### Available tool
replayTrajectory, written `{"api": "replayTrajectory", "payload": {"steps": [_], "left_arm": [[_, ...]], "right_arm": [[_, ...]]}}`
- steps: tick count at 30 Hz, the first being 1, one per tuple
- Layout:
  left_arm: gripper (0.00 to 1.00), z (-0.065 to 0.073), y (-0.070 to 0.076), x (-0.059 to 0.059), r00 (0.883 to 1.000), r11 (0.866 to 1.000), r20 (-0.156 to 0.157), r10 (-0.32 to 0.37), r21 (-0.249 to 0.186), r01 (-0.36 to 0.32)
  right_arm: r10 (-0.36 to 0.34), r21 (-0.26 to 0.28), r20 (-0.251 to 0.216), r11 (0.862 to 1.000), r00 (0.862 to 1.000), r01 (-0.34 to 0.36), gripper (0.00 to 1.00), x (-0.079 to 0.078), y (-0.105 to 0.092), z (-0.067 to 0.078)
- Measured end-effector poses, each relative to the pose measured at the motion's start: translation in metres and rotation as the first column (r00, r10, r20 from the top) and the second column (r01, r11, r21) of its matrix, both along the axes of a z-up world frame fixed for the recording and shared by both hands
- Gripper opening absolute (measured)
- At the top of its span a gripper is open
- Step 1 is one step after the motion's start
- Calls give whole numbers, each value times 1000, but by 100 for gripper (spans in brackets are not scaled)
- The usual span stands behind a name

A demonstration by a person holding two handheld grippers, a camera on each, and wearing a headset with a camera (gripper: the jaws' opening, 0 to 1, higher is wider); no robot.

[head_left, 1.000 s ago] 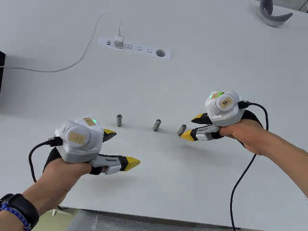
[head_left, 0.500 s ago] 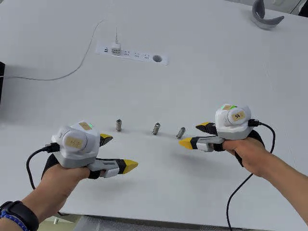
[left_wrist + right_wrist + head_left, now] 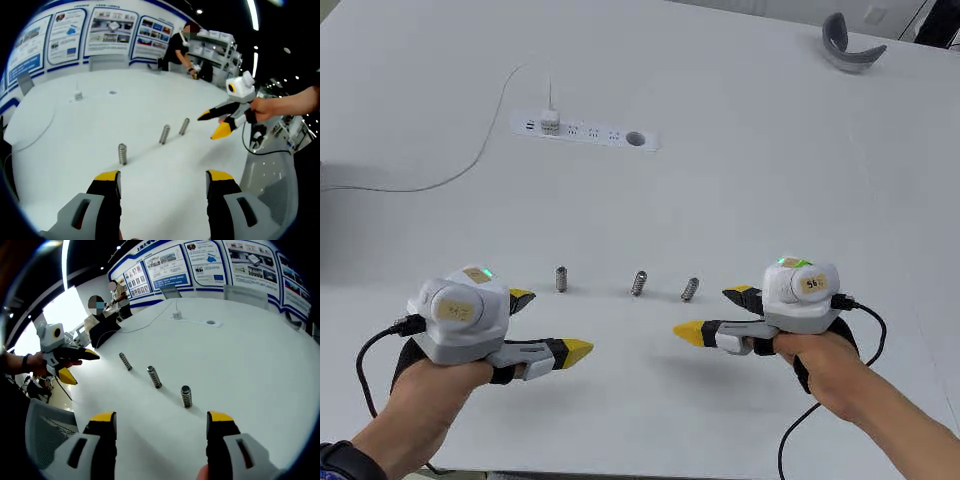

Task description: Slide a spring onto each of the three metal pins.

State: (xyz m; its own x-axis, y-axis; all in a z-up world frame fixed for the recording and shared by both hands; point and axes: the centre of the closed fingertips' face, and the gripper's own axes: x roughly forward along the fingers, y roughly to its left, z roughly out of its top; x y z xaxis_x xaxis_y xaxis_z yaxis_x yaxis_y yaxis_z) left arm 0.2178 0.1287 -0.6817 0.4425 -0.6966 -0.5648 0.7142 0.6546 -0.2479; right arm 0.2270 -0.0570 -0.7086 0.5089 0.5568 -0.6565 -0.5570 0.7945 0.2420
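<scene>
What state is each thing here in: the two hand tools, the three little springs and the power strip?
Left gripper: open, holding nothing.
Right gripper: open, holding nothing.
Left spring: standing on end, free of both grippers.
Middle spring: standing on end, free of both grippers.
Right spring: standing on end, free of both grippers.
Power strip: one white plug in it.

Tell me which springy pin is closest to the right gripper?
The pin at the right end of the row, just ahead of the right gripper. The middle pin and the left pin stand farther off.
</scene>
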Motion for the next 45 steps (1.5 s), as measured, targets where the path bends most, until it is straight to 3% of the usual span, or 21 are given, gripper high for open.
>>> {"api": "replayTrajectory", "payload": {"steps": [15,25,45], "left_arm": [[73,-3,27,1,999,999,3,43,13,-43],[75,-6,42,-5,998,997,-11,64,33,-64],[75,-8,44,-6,997,997,-24,75,29,-75]], "right_arm": [[-39,34,11,999,999,39,81,-23,13,4],[-49,52,6,997,999,49,83,-35,22,-1],[-47,49,4,998,999,47,86,-37,23,-2]]}}
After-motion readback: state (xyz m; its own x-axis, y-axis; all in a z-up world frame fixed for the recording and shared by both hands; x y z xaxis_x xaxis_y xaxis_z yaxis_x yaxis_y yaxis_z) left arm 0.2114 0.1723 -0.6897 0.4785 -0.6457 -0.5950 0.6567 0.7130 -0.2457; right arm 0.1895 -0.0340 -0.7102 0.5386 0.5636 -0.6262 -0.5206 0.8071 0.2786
